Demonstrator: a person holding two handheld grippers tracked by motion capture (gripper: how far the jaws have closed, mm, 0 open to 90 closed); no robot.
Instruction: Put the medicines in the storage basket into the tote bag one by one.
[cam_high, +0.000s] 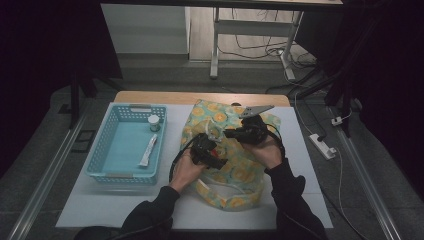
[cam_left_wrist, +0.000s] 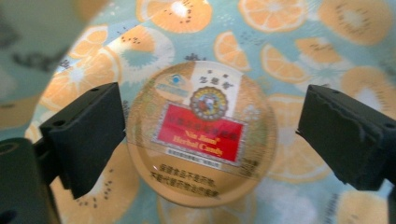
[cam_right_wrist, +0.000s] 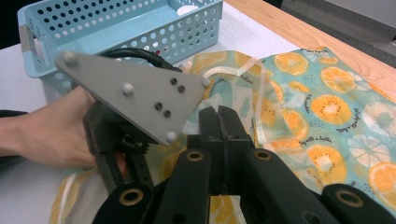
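A fruit-print fabric bag (cam_high: 240, 165) lies on the white tabletop. In the left gripper view a round gold candy tin (cam_left_wrist: 201, 135) with a red label lies on the bag's printed fabric. My left gripper (cam_left_wrist: 210, 126) is open, one jaw on each side of the tin, neither clearly touching it. In the high view the left gripper (cam_high: 210, 147) reaches down at the bag's opening. My right gripper (cam_right_wrist: 221, 114) is shut, pinching the bag's pale upper edge (cam_right_wrist: 233, 70); it holds that edge up just right of the left gripper's grey plate (cam_right_wrist: 135, 93).
A light blue perforated basket (cam_high: 100, 145) stands left of the bag, holding a small white jar (cam_high: 154, 122) and a white tube (cam_high: 148, 150). The basket (cam_right_wrist: 126, 32) is close behind the left hand. A wooden edge (cam_high: 150, 96) runs along the table's far side.
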